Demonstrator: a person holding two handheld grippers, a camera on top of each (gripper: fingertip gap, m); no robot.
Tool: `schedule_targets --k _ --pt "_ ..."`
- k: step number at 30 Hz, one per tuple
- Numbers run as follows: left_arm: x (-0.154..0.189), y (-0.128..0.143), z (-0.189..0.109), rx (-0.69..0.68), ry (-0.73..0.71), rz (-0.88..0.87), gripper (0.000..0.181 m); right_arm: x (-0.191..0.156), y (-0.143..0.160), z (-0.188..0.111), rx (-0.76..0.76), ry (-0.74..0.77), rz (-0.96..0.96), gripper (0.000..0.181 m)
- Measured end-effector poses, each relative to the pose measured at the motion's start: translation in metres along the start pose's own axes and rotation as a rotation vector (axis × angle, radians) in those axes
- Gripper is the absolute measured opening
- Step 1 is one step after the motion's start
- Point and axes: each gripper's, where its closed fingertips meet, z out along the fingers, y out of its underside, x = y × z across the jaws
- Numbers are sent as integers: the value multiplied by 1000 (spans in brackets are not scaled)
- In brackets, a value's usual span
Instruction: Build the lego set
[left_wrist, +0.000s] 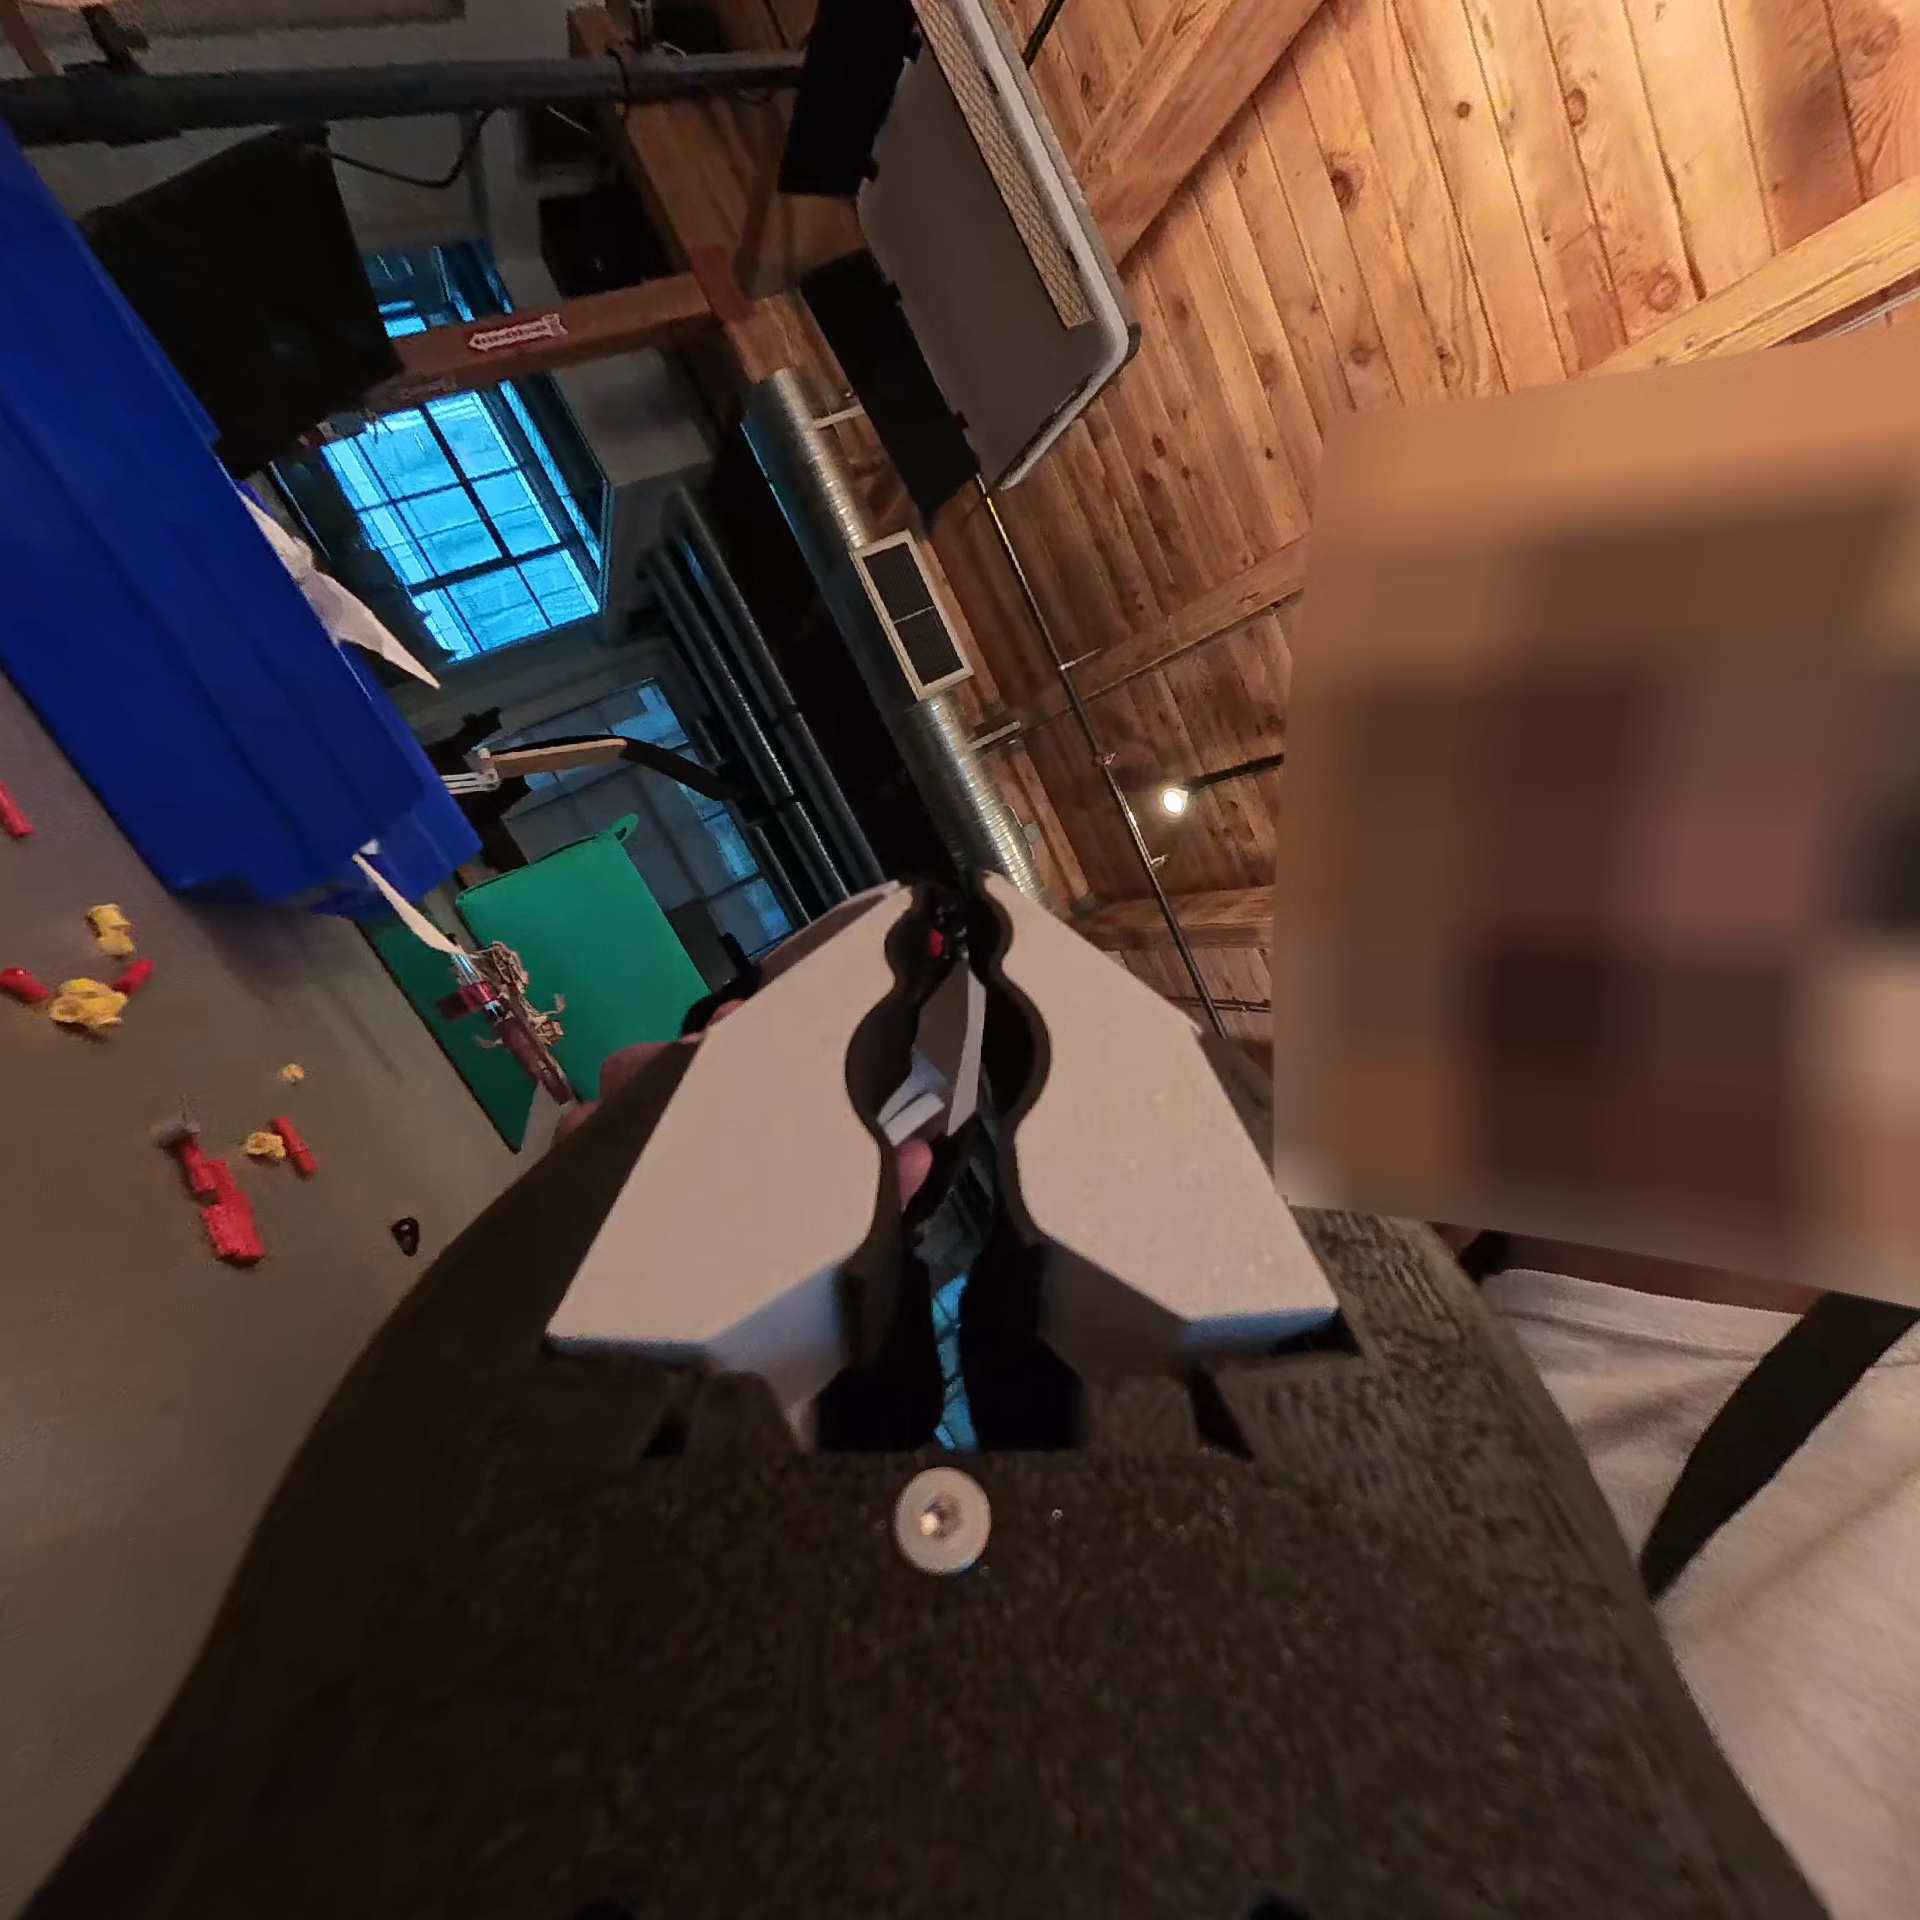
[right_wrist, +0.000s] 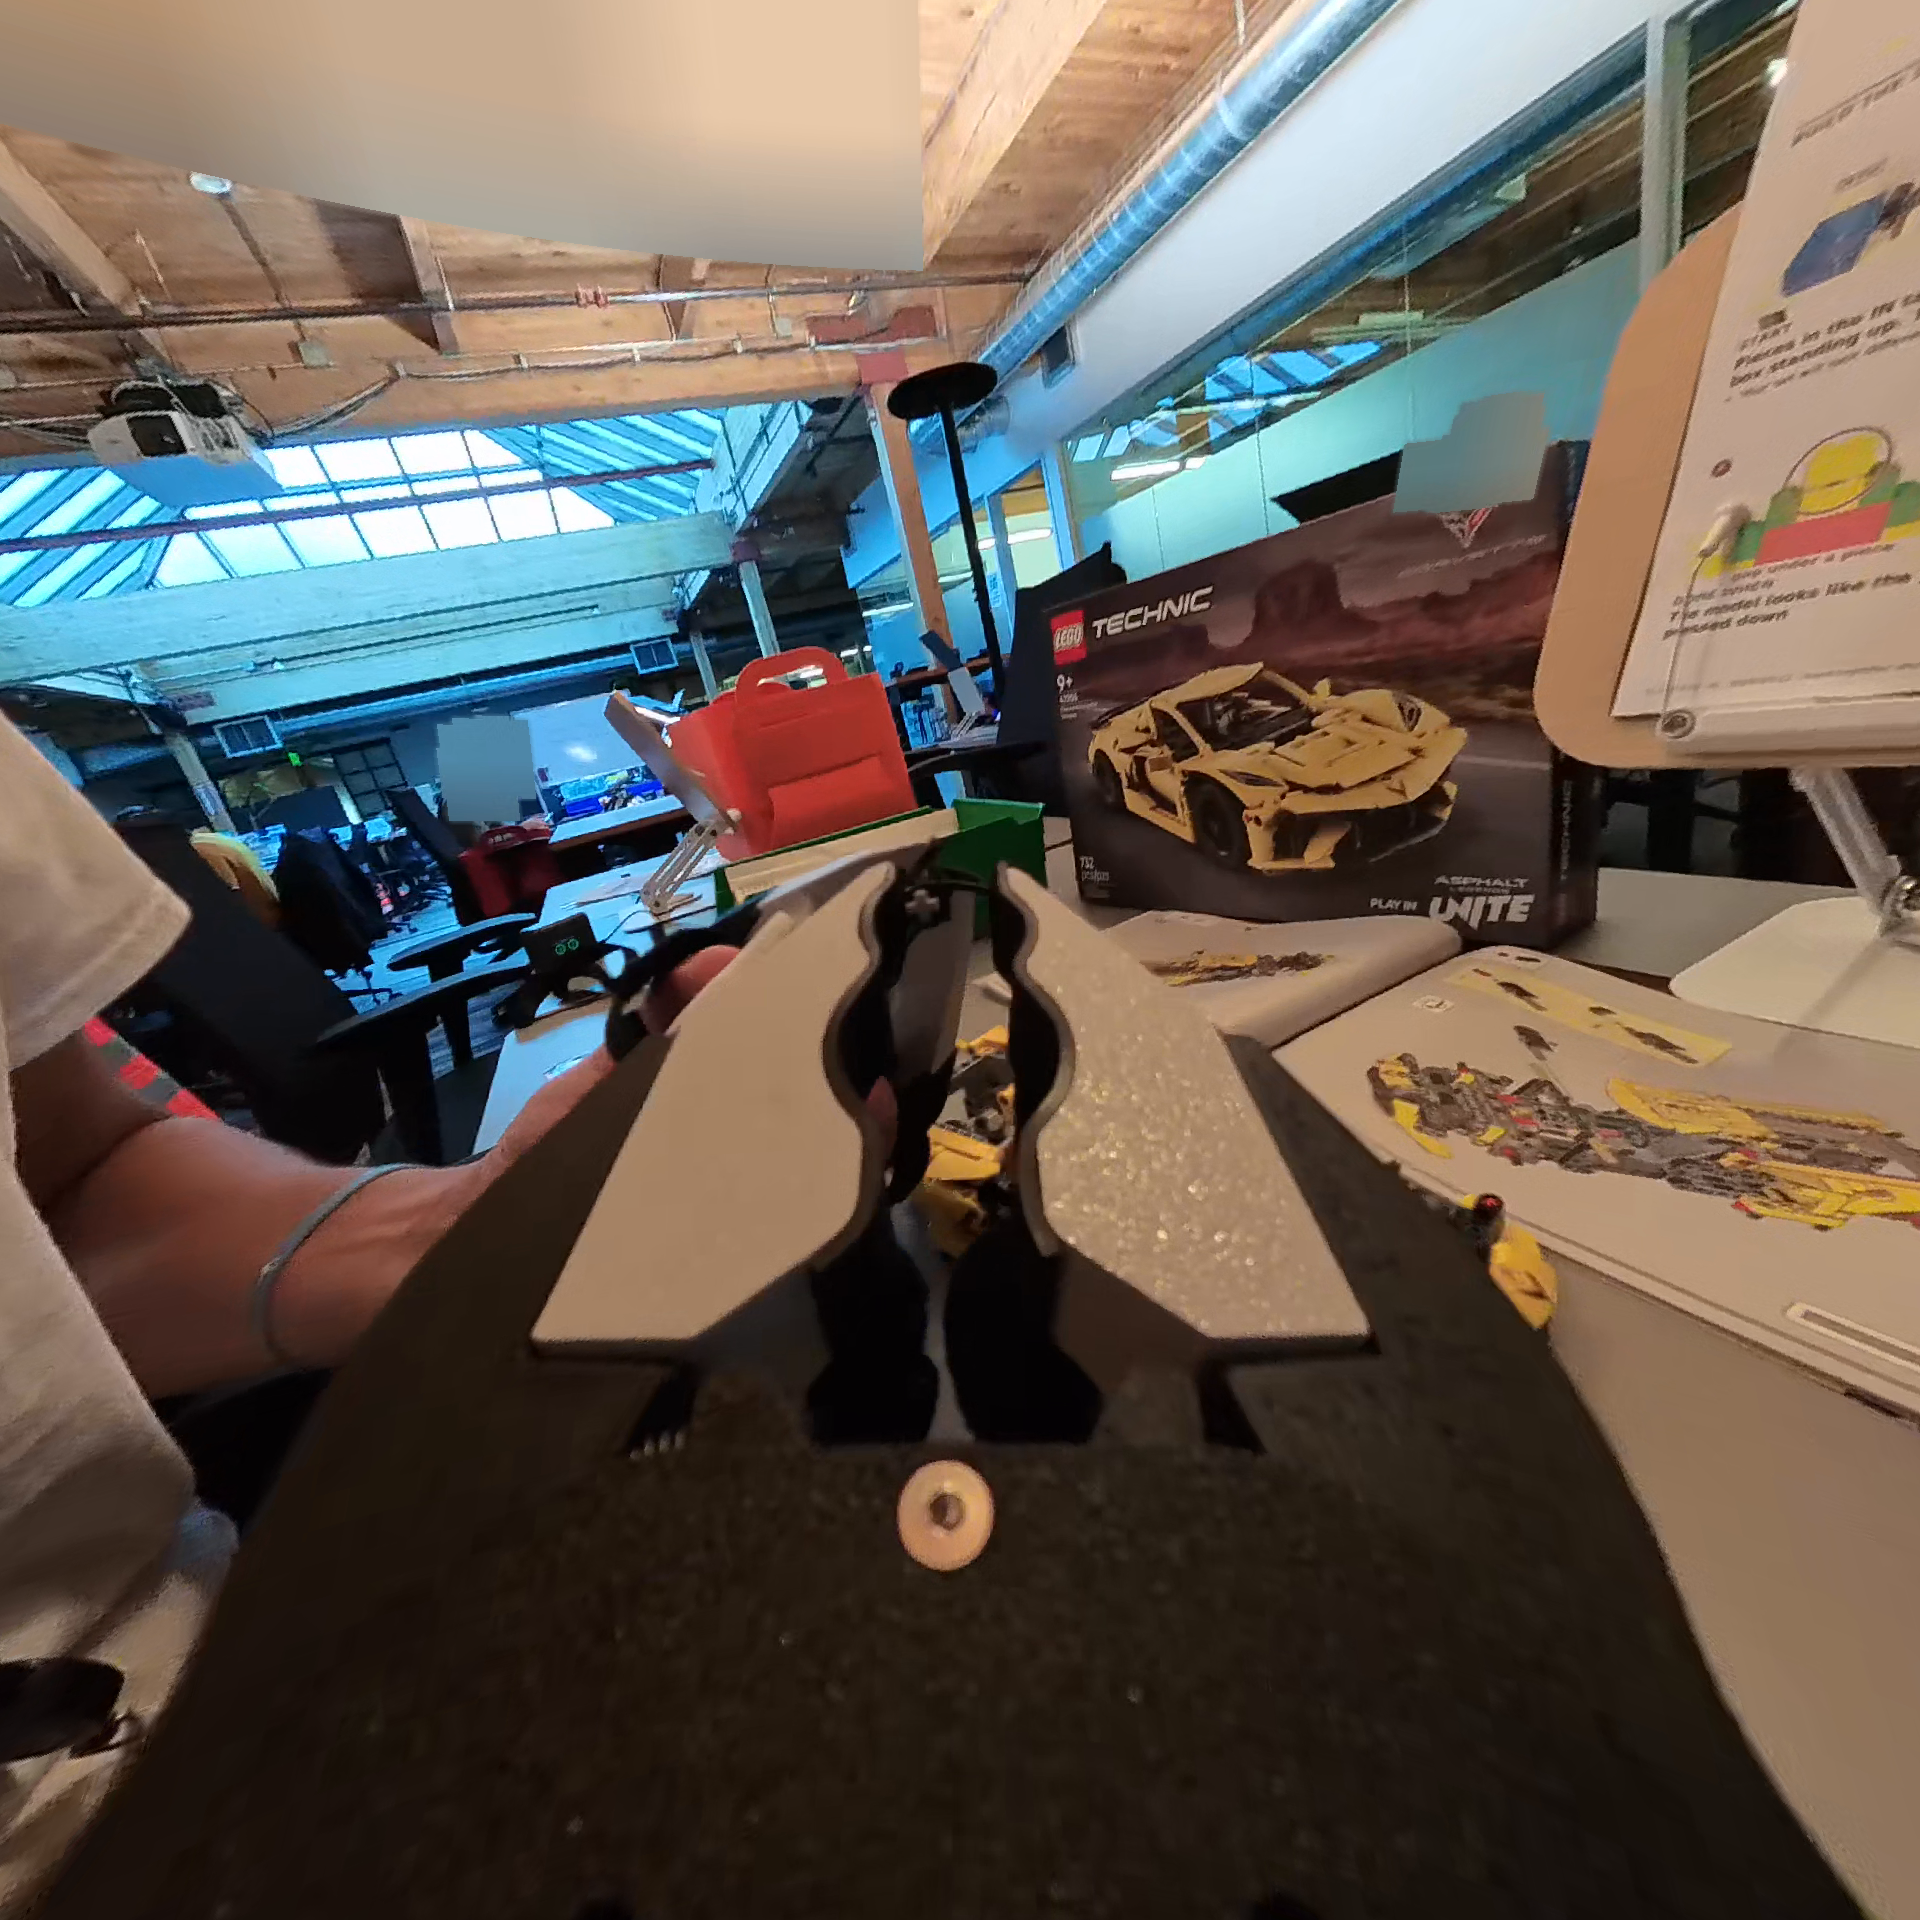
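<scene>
Over on the left, loose red and yellow pieces (left_wrist: 223, 1195) are scattered on the grey table (left_wrist: 125, 1455) by a blue bin (left_wrist: 156, 582), and the left gripper (left_wrist: 951, 940) is lifted off it, tilted up toward the ceiling and clamped on a small dark piece with a red bit (left_wrist: 938, 938). Further right, the right gripper (right_wrist: 961, 904) is nearly closed around a small dark part (right_wrist: 925, 907), though a firm pinch can't be confirmed, with the yellow model (right_wrist: 971, 1153) seen between its fingers, the open instruction booklet (right_wrist: 1621, 1132) beside it and the set box (right_wrist: 1320, 727) behind. A small sub-step is probably in hand, so careful alignment is called for next.
</scene>
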Motion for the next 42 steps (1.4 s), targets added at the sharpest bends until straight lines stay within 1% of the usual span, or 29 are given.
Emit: schedule_targets --k 1,5,10,16,21,26,34,39,42 --pt "1 2 1 -4 1 15 6 -1 2 1 -7 -9 9 15" --pt "2 7 3 -25 -1 56 6 -4 3 2 -7 -18 31 15" --pt "3 5 3 -16 -7 85 6 -2 -6 -6 39 -24 56 14" --pt "0 8 4 -19 -19 95 5 -4 -2 -4 15 -42 68 15" --pt "-2 11 5 -33 -27 106 5 -2 -3 -5 25 -33 82 15" --pt "-3 11 6 -24 -32 102 5 -2 -2 -6 17 -28 59 14" --pt "-10 9 4 62 -50 88 6 3 3 -6 4 5 64 15" --pt "-13 8 6 131 -67 123 7 5 2 -7 -2 72 -20 15" --pt "-12 10 9 119 -53 126 7 5 -1 -8 22 40 44 15"
